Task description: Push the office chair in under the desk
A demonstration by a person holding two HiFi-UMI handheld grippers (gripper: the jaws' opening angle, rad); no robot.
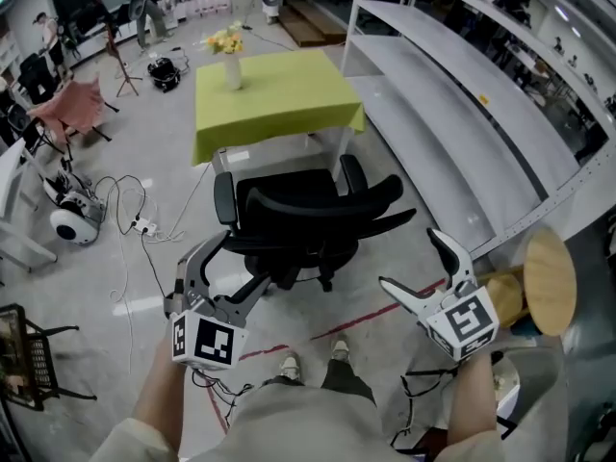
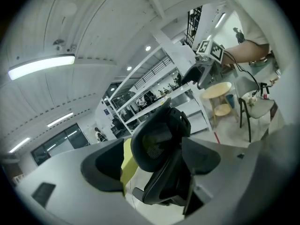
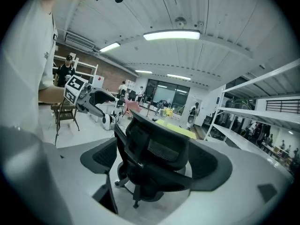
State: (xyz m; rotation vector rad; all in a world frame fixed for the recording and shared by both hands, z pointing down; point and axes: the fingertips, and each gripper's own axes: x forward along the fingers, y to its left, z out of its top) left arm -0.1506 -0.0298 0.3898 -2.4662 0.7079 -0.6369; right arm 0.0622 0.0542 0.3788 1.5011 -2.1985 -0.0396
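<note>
A black office chair (image 1: 298,219) stands on the floor with its backrest toward me, its seat facing the desk (image 1: 279,99) draped in a yellow-green cloth. Most of the chair is outside the desk. My left gripper (image 1: 236,268) is open at the backrest's left side, close to the armrest. At the backrest's lower right my right gripper (image 1: 412,260) is also open, a little apart from the chair. In the left gripper view the backrest (image 2: 161,144) shows between the open jaws. The right gripper view shows the chair (image 3: 154,153) framed the same way, not clamped.
A vase of flowers (image 1: 231,61) stands on the desk. A long white shelving rack (image 1: 452,94) runs along the right. A round wooden stool (image 1: 549,277) is beside my right hand. Cables and a white device (image 1: 72,224) lie at left. A red tape line (image 1: 337,330) crosses the floor.
</note>
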